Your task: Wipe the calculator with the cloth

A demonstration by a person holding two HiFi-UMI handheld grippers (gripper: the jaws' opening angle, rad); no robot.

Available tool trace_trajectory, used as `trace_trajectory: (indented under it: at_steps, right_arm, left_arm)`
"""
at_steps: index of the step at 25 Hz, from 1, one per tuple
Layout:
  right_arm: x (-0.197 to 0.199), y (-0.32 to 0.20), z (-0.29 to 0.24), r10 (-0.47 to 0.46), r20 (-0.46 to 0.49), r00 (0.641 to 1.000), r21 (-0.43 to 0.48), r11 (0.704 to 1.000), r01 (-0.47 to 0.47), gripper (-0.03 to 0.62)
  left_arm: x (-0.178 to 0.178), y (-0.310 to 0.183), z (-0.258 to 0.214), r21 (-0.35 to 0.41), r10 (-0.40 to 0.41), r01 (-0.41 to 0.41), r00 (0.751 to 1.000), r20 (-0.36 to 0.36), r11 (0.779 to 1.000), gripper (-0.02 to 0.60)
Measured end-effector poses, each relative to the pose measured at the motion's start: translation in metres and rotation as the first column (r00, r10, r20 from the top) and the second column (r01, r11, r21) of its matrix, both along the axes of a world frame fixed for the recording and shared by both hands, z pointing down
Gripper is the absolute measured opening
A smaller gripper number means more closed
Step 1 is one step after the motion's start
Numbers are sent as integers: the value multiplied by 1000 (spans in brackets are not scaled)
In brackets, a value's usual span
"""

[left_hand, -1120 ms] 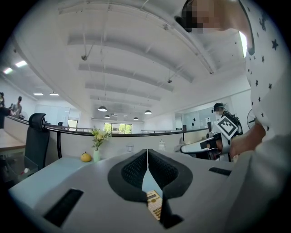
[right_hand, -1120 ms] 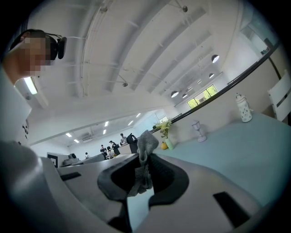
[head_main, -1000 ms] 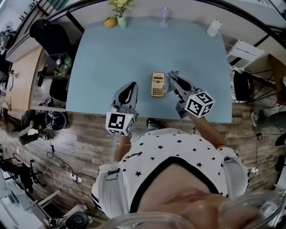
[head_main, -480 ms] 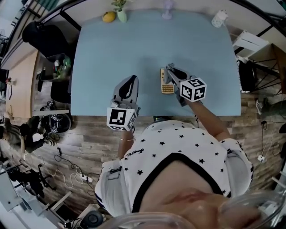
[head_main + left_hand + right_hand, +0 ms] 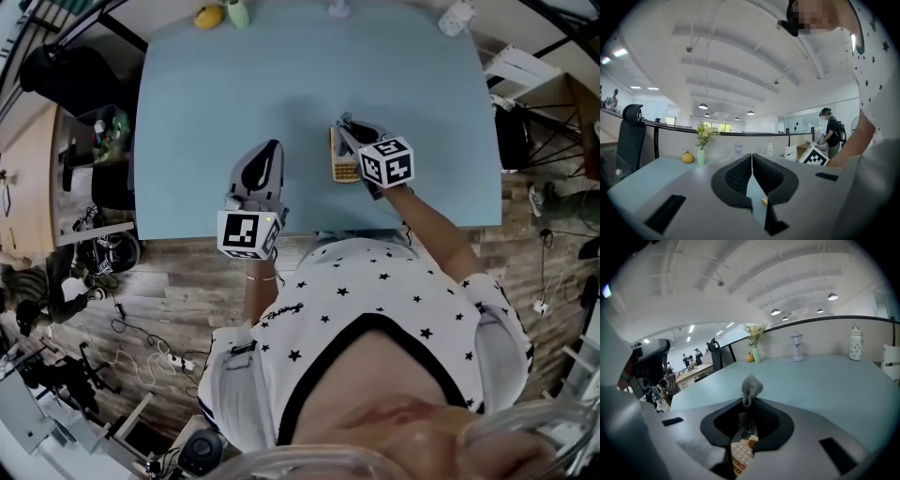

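Observation:
A yellow calculator [image 5: 341,165] lies on the light blue table [image 5: 225,103] near its front edge. My right gripper [image 5: 348,128] is shut on a grey cloth [image 5: 751,389] and hovers right over the calculator, whose keys [image 5: 741,453] show below the jaws in the right gripper view. My left gripper [image 5: 269,155] rests to the calculator's left, shut with nothing between its pads [image 5: 740,174]. A corner of the calculator [image 5: 764,201] peeks through below those pads.
A yellow fruit [image 5: 208,16], a green vase [image 5: 238,13], a small lamp [image 5: 796,348] and a white jar [image 5: 456,18] line the table's far edge. A black chair [image 5: 56,70] stands left of the table. A person stands in the background of the left gripper view.
My right gripper has moved left with the cloth, from beside the calculator to over it. The left gripper has hardly moved.

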State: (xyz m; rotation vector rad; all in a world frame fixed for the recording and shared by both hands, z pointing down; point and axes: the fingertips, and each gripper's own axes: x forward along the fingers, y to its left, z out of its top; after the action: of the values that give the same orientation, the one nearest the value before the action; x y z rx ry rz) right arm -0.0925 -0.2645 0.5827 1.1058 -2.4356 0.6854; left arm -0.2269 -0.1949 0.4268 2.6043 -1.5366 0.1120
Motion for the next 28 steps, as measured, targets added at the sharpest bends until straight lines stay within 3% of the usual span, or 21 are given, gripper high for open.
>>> trace_trajectory:
  at_steps: [14,28]
  right_arm:
    - [-22,2,56,-161,-140,977,-70,986,152,49]
    - [5,-10,61,-121,-117,986,-90,990,110,48]
  left_arm:
    - [4,12,4,-43,-128,127,992,-3,991,31]
    - [10,11,-2,-39,-154,154,988,19,987,31]
